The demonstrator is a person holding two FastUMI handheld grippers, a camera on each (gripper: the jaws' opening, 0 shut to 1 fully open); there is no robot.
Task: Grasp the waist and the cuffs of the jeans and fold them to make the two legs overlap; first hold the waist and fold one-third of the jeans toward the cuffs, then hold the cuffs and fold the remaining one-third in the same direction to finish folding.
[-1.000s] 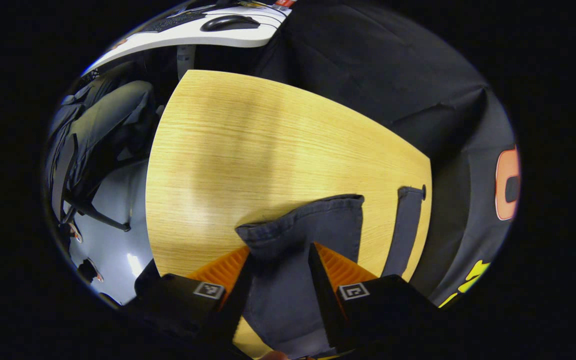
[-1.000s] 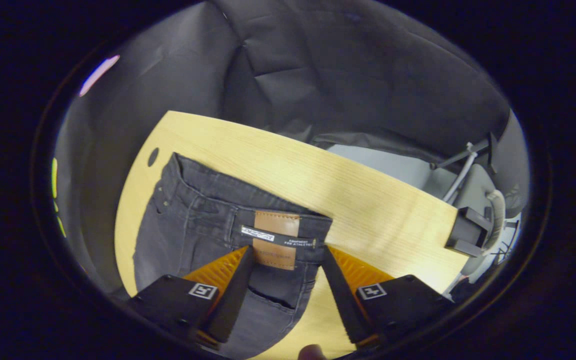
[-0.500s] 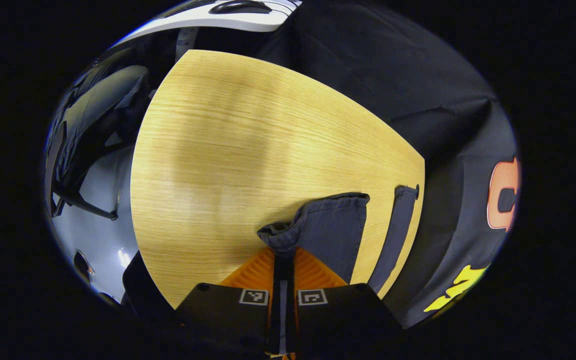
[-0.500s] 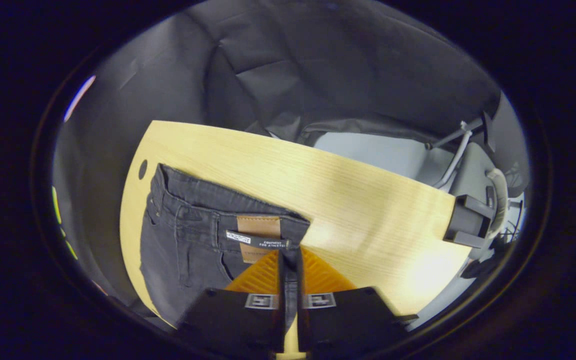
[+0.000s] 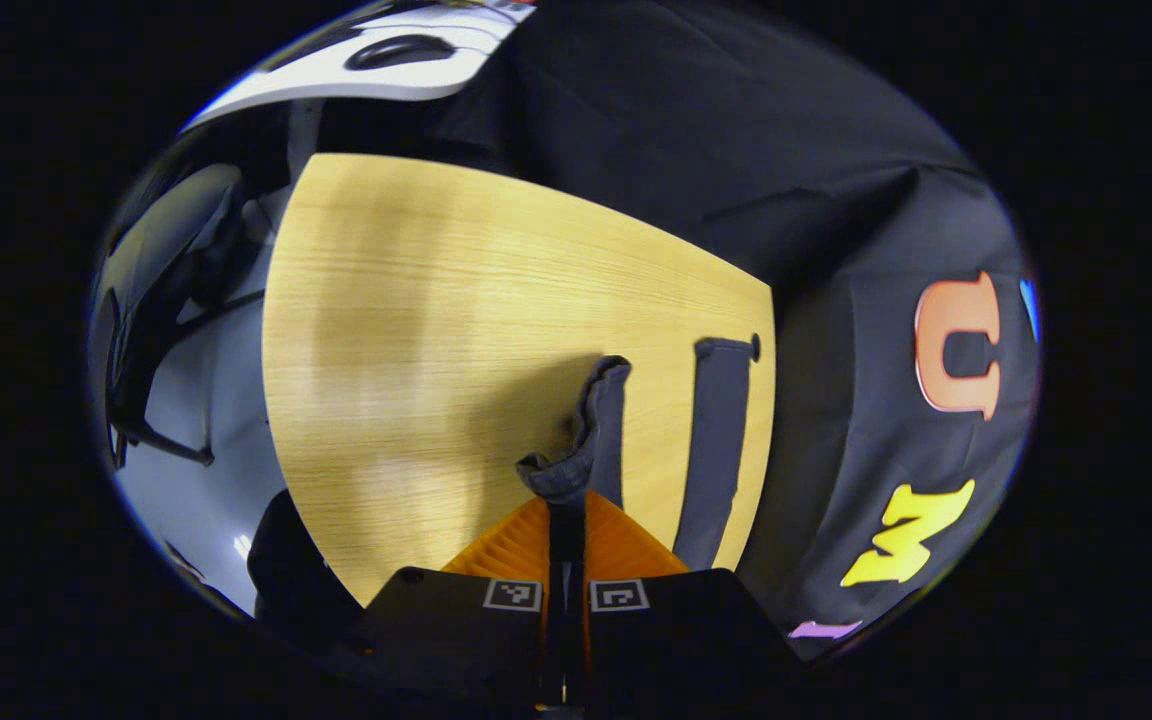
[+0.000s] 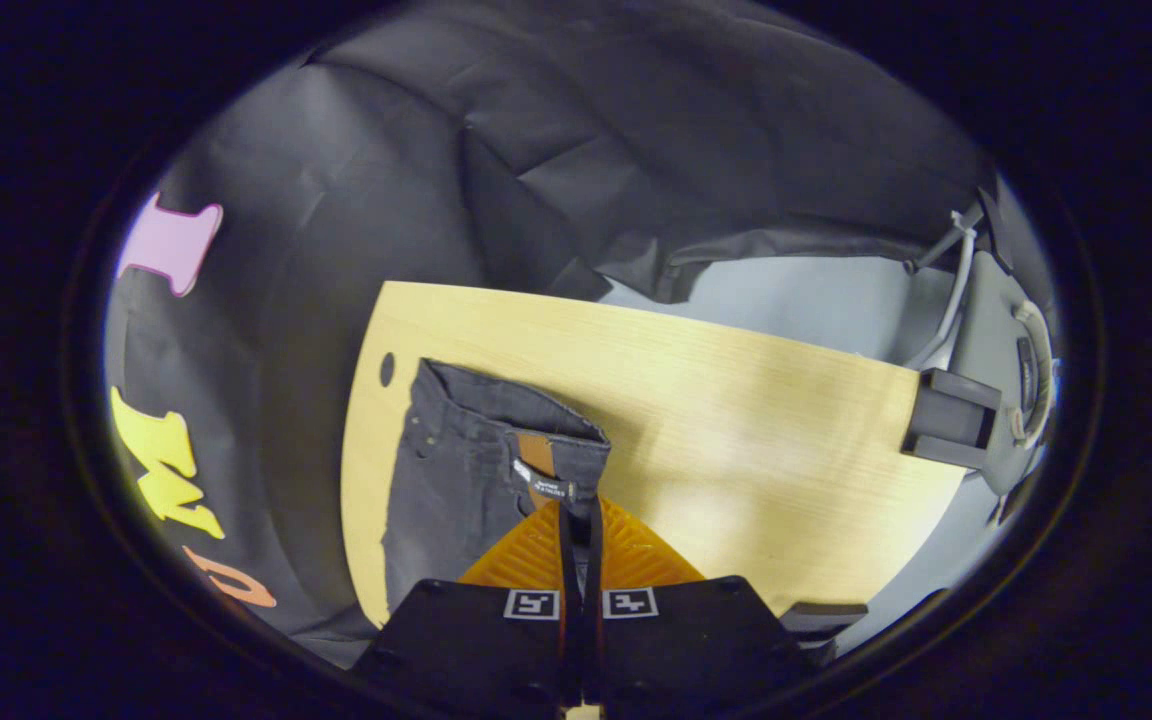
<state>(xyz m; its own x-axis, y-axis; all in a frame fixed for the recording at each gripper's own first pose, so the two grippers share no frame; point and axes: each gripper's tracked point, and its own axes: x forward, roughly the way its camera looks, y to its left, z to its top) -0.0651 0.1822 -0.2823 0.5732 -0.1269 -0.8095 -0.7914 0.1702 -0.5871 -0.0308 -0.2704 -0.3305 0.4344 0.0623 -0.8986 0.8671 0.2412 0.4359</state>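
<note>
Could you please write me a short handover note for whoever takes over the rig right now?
Left claw: shut on the near leg's cuff, lifted and bunched above the table.
Right claw: shut on the waist of the jeans at the near corner, by the brown patch.
The far leg lies flat along the table's edge.
Done: both ends gripped, near side raised.
Left: lay the near leg over the far one, then fold the waist a third toward the cuffs, then the cuffs over.

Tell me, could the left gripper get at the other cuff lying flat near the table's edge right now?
Probably not yet: the left gripper is shut on the near cuff. The far cuff lies uncovered on the table.
</note>
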